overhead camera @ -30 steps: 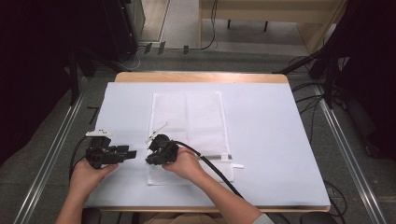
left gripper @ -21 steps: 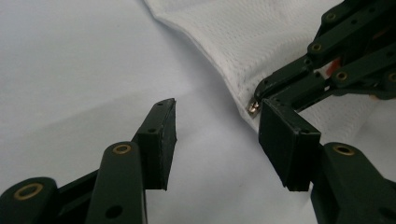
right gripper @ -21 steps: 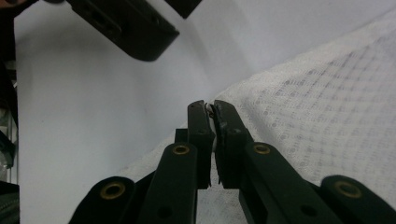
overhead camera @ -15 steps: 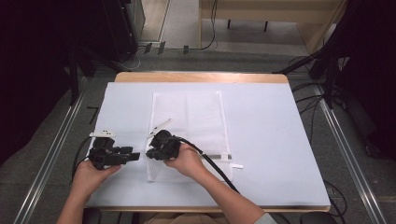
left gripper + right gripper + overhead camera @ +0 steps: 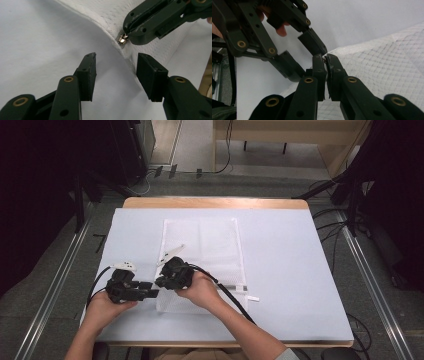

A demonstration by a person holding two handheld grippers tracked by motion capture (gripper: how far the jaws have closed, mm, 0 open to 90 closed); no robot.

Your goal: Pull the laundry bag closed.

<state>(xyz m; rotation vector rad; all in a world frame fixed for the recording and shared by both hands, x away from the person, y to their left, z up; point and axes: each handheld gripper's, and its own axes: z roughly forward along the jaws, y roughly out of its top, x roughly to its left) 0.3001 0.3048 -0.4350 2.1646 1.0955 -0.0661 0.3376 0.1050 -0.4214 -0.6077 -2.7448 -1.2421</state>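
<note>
Where the desk [image 5: 300,270] carries its pale blue cover, a white mesh bag [image 5: 210,245] lies flat at centre. Right gripper [image 5: 161,281]: angled left, fingers pressed together on the bag's brass zipper pull [image 5: 122,39]. Left gripper [image 5: 152,293]: just beside, fingers apart around the bag's edge.

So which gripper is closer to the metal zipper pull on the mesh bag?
Right. The right gripper is clamped on the zipper pull at the mesh bag edge. The left gripper is open just short of it, jaws straddling the bag's edge.
</note>
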